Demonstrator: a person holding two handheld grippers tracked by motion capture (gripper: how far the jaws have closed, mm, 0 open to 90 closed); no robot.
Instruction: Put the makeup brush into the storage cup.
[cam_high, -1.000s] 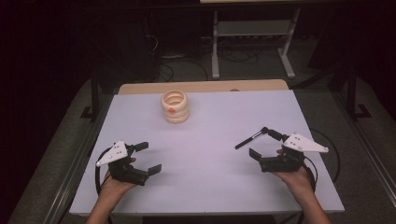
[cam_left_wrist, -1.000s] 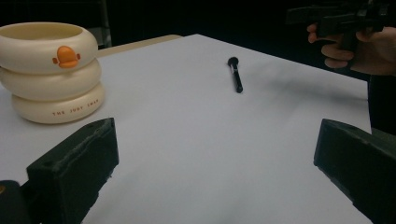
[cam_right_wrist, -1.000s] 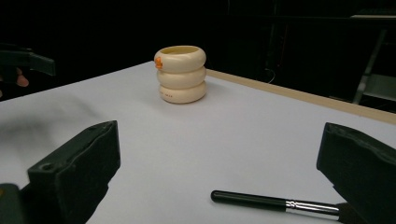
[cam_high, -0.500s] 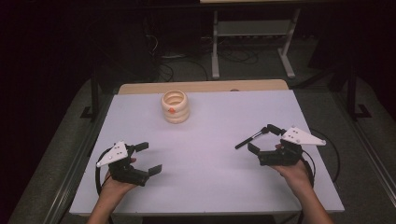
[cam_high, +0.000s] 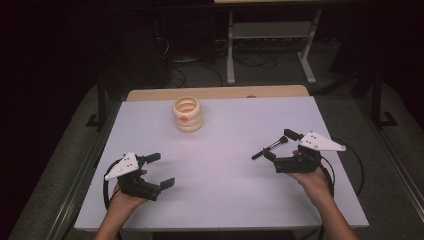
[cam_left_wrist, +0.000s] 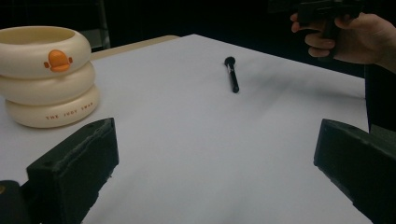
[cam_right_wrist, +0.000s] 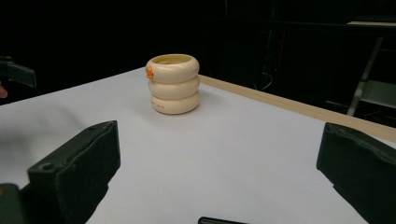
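**Right hand-held gripper closing in on the brush**

Small black brush (cam_high: 270, 147) lies flat on the white bench (cam_high: 220, 175), right of centre, bristle end toward the far side, handle end nearest the person. Right hand-held gripper (cam_high: 282, 148) hovers just beside it, jaws spread wide, nothing held. Brush handle shows at the bottom edge of the right gripper view. Cream ringed cup (cam_high: 187, 114) with an orange mark stands upright near the far edge, well apart from the brush. Left hand-held gripper (cam_high: 159, 170) waits low at the near left, jaws wide, empty. Judged step: approach before pickup. Next move needs the right jaws lowered astride the handle, then closed
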